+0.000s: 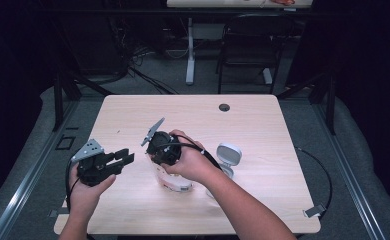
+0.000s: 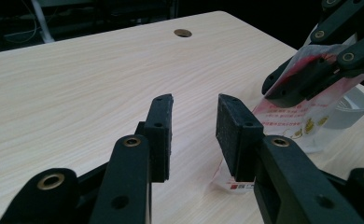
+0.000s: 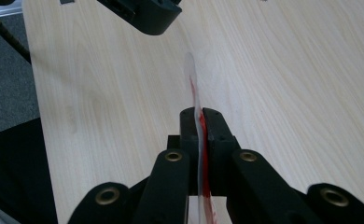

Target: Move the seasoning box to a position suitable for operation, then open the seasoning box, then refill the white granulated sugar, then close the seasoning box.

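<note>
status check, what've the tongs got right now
Right tongs shut on the plastic pouch, clamping its top edge. Left tongs open, holding nothing, just short of the pouch. White lidded container sits beyond the right hand; not in the way.

The far half of the counter (image 1: 193,112) lay bare, so I could pass there freely, with a small cable hole (image 1: 224,107) near the far edge. Toward the near right corner, a white lidded container (image 1: 229,156) stood in the way. My right hand-held gripper (image 1: 159,150) and its pinched packet (image 1: 175,181) blocked the middle; my left hand-held gripper (image 1: 125,159) had bare wood just ahead.
</note>
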The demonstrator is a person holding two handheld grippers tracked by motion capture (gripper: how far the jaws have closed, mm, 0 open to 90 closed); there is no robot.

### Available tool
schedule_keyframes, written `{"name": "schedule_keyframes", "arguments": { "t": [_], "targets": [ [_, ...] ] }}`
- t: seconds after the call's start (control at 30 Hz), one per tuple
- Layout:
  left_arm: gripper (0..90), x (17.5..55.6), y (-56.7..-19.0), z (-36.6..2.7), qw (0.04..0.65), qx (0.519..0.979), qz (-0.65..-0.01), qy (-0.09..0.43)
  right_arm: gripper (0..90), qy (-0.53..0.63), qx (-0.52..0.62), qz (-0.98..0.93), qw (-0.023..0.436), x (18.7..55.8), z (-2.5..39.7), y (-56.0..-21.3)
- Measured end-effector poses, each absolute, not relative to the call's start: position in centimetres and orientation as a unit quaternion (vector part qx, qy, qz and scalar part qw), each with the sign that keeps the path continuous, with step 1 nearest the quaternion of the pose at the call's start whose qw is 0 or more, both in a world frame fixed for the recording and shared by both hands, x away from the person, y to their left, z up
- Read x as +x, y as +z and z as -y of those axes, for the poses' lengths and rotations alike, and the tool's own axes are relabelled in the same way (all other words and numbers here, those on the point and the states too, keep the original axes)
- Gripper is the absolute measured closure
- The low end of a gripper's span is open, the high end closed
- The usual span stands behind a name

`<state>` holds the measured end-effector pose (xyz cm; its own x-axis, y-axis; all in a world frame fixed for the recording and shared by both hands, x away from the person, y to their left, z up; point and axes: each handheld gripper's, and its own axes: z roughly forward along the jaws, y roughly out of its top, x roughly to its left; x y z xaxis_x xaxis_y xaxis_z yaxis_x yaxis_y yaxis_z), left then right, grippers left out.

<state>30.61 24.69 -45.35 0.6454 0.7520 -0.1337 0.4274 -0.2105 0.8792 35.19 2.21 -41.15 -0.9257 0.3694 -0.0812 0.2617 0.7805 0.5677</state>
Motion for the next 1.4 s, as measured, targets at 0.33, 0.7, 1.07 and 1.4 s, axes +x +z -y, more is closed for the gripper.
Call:
{"name": "schedule_keyframes", "arguments": {
  "t": [0.33, 0.7, 1.07, 1.4],
  "targets": [
    [66.5, 30.6, -45.4, -24.6, 0.494, 0.761, -0.388, 0.162, 89.6, 0.283, 0.165, -0.940, 0.096, 35.2, -1.9, -41.0],
    [66.5, 30.6, -45.5, -24.6, 0.493, 0.762, -0.388, 0.162, 90.0, 0.293, 0.155, -0.939, 0.098, 34.8, -1.5, -40.7],
    [63.9, 30.7, -45.7, -24.4, 0.488, 0.766, -0.386, 0.162, 90.0, 0.311, 0.148, -0.935, 0.089, 34.5, -1.0, -40.0],
    [60.1, 30.8, -46.2, -24.0, 0.480, 0.775, -0.380, 0.153, 90.0, 0.329, 0.152, -0.929, 0.076, 34.2, 0.3, -39.0]
  ]
}}
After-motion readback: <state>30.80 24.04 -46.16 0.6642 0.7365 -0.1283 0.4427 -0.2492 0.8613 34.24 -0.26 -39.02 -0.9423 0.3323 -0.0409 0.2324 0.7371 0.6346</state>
